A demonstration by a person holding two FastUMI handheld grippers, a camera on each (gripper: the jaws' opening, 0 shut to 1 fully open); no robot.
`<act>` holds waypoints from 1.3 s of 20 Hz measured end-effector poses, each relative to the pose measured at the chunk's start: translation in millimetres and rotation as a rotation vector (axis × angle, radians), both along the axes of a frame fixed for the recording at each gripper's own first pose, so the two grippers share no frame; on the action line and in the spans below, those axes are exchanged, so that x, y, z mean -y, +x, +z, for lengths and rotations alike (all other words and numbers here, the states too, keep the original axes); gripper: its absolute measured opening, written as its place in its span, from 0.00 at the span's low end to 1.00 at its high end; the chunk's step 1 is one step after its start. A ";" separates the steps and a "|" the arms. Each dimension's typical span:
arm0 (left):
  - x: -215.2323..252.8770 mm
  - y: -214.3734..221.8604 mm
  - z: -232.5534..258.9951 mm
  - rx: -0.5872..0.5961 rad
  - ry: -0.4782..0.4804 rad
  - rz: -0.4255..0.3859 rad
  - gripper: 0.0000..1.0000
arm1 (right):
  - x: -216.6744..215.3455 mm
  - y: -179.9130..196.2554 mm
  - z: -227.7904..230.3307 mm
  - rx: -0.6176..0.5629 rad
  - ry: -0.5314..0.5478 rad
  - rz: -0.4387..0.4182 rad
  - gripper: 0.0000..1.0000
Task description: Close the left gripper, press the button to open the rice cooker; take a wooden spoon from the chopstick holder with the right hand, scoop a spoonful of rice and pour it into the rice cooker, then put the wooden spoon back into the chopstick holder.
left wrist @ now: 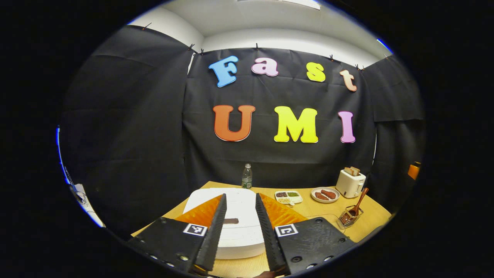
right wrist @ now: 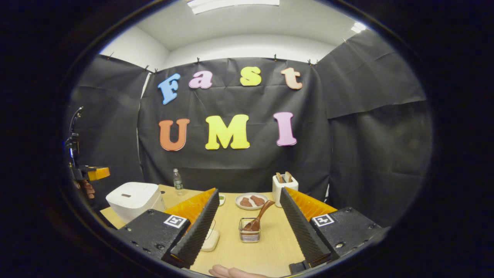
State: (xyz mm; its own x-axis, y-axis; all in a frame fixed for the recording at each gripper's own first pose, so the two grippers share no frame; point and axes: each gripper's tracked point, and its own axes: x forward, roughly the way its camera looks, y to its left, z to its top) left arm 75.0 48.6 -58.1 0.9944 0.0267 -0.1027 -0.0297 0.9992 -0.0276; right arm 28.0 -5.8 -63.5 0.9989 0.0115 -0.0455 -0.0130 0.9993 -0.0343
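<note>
The white rice cooker point(left wrist: 239, 235) stands shut at the table's left, with its dark button point(left wrist: 230, 221) on the lid. My left gripper point(left wrist: 240, 195) hovers open just in front of it, and the lid shows between the fingers. In the right gripper view, the cooker point(right wrist: 133, 199) stands at the left. A wooden spoon point(right wrist: 261, 217) leans in the wire chopstick holder point(right wrist: 249, 233), straight ahead of my open right gripper point(right wrist: 249, 190), which holds nothing. The same holder point(left wrist: 348, 217) and spoon point(left wrist: 361, 200) sit at the right in the left gripper view. A divided dish of grains point(left wrist: 288, 197) lies mid-table.
A water bottle point(left wrist: 247, 176) stands at the back edge. A plate of sausages point(left wrist: 325, 194) and a toaster with bread point(left wrist: 350, 182) are at the back right. A hand holds the left gripper point(right wrist: 92, 173) beside the cooker. A fingertip point(right wrist: 231, 272) shows at the near edge.
</note>
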 end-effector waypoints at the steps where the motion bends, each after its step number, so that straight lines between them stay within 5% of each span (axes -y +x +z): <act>1: -2.5 5.2 -6.9 -0.021 0.010 0.008 0.45 | 0.3 3.4 -4.9 -0.006 0.001 -0.001 1.00; 3: -7.2 15.8 -17.0 -0.055 0.036 0.011 0.41 | 0.2 9.7 -13.9 -0.019 0.002 -0.002 0.99; 6: 3.2 25.2 -41.8 -0.164 0.003 -0.045 0.05 | -1.7 18.9 -27.8 -0.046 0.007 -0.001 1.00; 13: -25.3 46.3 -92.4 -0.344 0.006 0.033 0.00 | 3.7 35.1 -56.3 -0.086 0.004 -0.012 1.00; 26: -23.7 55.8 -121.2 -0.410 -0.100 0.030 0.00 | 17.0 40.7 -68.4 -0.087 0.022 -0.008 1.00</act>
